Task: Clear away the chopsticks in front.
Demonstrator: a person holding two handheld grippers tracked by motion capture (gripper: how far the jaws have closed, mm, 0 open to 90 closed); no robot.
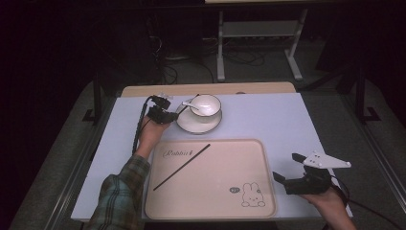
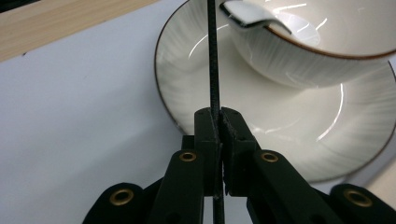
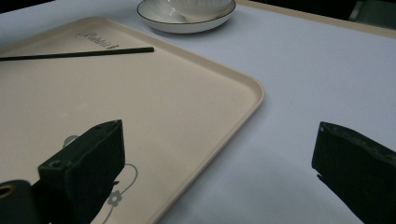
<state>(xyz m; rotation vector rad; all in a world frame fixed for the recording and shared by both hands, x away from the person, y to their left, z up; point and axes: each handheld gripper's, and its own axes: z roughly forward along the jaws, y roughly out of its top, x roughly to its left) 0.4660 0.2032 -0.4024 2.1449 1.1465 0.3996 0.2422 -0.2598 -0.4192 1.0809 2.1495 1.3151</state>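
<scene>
My left gripper point(image 1: 165, 112) point(image 2: 219, 114) is shut on a thin black chopstick point(image 2: 213, 60), which points from the jaws toward a white bowl point(image 1: 207, 105) point(image 2: 327, 42). The bowl stands on a white saucer point(image 1: 191, 125) point(image 2: 280, 121) with a white spoon point(image 1: 188, 104) point(image 2: 247, 16) resting in it. A second black chopstick point(image 1: 182, 166) point(image 3: 79, 54) lies slantwise on the beige tray point(image 1: 215, 167) point(image 3: 140, 107). My right gripper point(image 1: 286, 166) point(image 3: 218, 135) is open and holds nothing, hovering over the table just past the tray's right edge.
The tray bears a rabbit drawing point(image 1: 252, 195) at its near right corner. A pale cloth point(image 1: 268, 120) covers the table, and a wooden strip point(image 1: 206, 89) runs along the far edge. Dark floor, cables and a white stand point(image 1: 258, 33) lie beyond.
</scene>
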